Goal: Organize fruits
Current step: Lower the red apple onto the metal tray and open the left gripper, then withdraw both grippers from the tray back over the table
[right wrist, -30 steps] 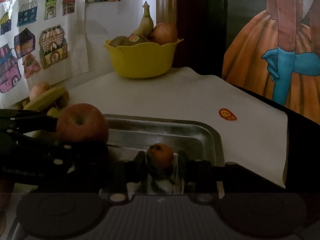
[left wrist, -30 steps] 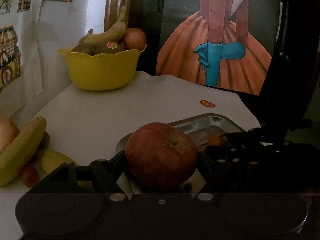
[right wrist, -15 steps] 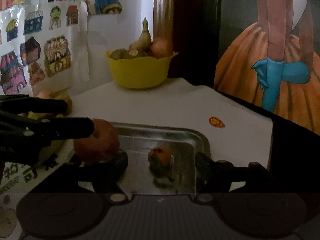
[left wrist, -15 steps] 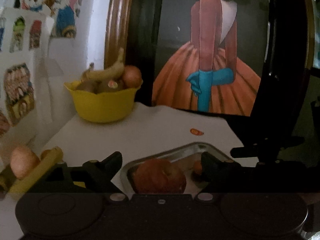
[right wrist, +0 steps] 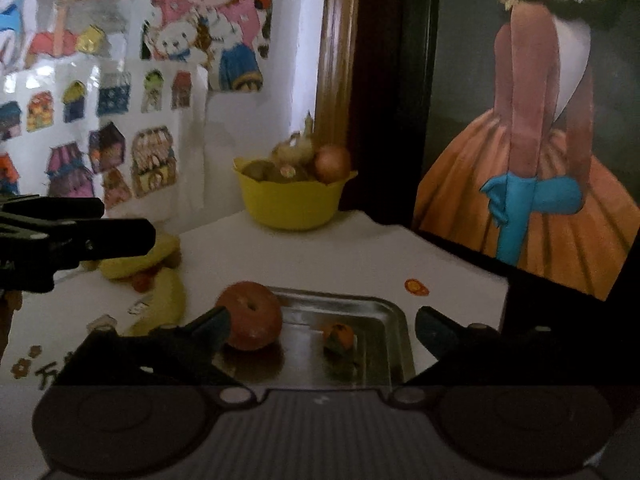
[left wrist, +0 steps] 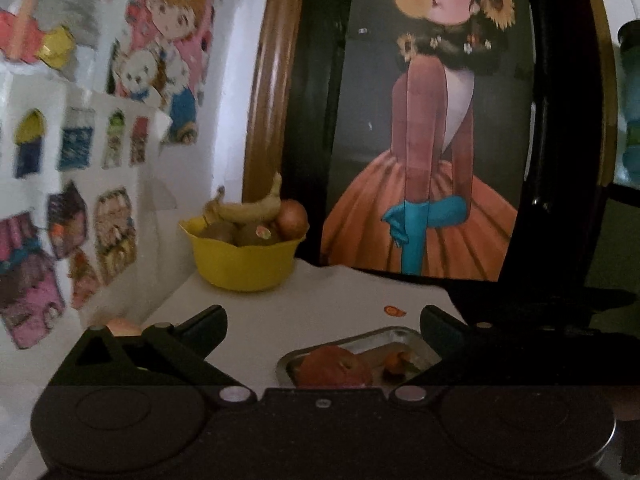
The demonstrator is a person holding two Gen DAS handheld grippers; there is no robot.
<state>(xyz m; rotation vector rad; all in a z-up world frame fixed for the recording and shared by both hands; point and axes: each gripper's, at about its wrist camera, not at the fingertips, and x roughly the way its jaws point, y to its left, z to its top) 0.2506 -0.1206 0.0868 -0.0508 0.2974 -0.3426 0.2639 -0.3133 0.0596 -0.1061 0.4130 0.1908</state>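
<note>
A red apple [right wrist: 250, 316] and a small orange fruit [right wrist: 339, 336] lie loose in the metal tray [right wrist: 396, 320] on the white table. My right gripper [right wrist: 324, 320] hangs above and behind the tray. Its jaws are opening wide and nothing is between them. My left gripper [left wrist: 322, 316] is also raised behind the tray [left wrist: 288, 364], jaws opening and empty, with the apple [left wrist: 332, 368] and the orange fruit [left wrist: 394, 360] below it. In the right wrist view the left gripper [right wrist: 124, 220] reaches in from the left edge.
A yellow bowl [right wrist: 292, 204] with a banana, kiwis and a round fruit stands at the back by the wall. Bananas [right wrist: 164, 304] and small fruits lie left of the tray. An orange sticker [right wrist: 416, 287] is on the table. A framed painting [left wrist: 420, 160] leans behind.
The left gripper let go of the apple and the right let go of the small orange fruit. Both fruits now rest in the tray. Both grippers pulled back and up with jaws spread.
</note>
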